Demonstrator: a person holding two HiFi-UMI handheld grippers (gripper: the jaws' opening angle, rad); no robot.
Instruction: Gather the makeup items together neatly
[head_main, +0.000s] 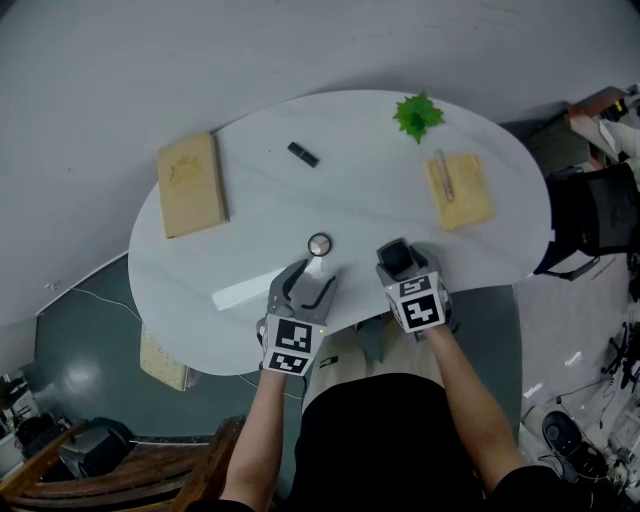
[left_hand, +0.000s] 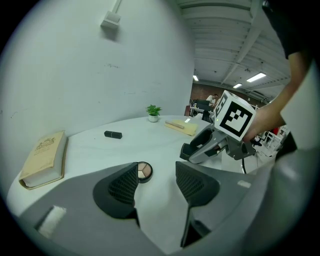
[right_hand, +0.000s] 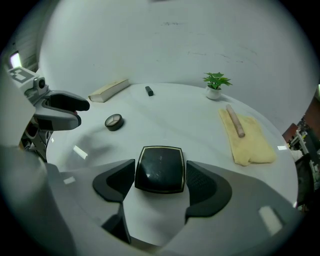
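Observation:
On the white oval table (head_main: 360, 190), a black square compact (right_hand: 160, 170) lies flat between the jaws of my right gripper (right_hand: 160, 176). The jaws stand open, with a thin gap at its right side. In the head view this compact (head_main: 398, 257) sits near the table's front edge. My left gripper (left_hand: 156, 172) is open and empty. A small round eyeshadow compact (left_hand: 144, 171) lies just past its left fingertip and also shows in the head view (head_main: 319, 244). A black lipstick (head_main: 303, 154) lies farther back.
A tan book (head_main: 191, 184) lies at the table's left. At the right, a yellow cloth (head_main: 460, 190) carries a slim stick (head_main: 443, 174). A small green plant (head_main: 418, 115) stands at the back. A dark bag (head_main: 590, 215) sits off the right edge.

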